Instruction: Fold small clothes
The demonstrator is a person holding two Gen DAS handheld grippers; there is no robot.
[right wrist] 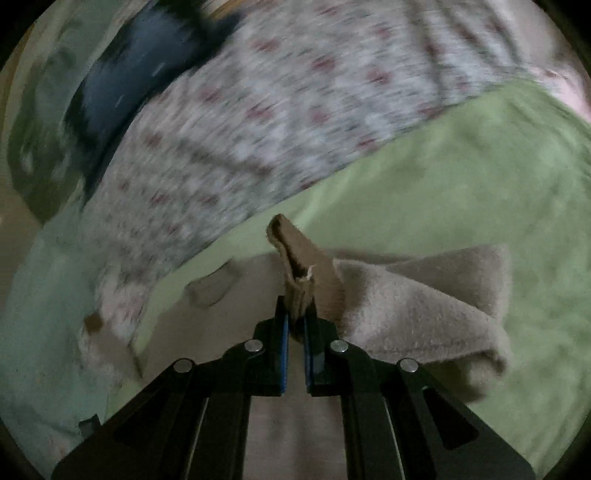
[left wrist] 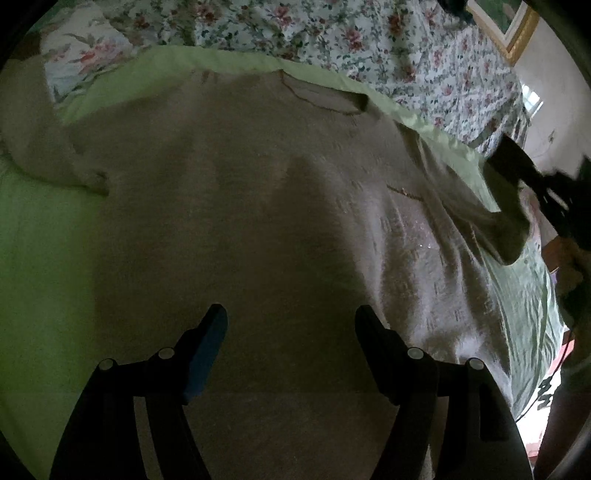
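Note:
A beige fuzzy sweater [left wrist: 258, 192] lies spread flat on a light green blanket [left wrist: 33, 258], neckline [left wrist: 321, 94] toward the far side. My left gripper [left wrist: 291, 314] is open and empty, hovering over the sweater's lower body. My right gripper [right wrist: 295, 314] is shut on the ribbed cuff of the sweater's sleeve [right wrist: 295, 266], lifting it; the sleeve [right wrist: 424, 302] drapes in folds to the right. In the left wrist view the right gripper [left wrist: 532, 173] shows dark at the right edge, holding that sleeve [left wrist: 491, 221] up.
A floral bedspread [left wrist: 369, 40] covers the bed beyond the green blanket and shows blurred in the right wrist view [right wrist: 277, 110]. A dark blue item [right wrist: 122, 85] lies at the far left there. A gold picture frame [left wrist: 517, 33] hangs on the wall.

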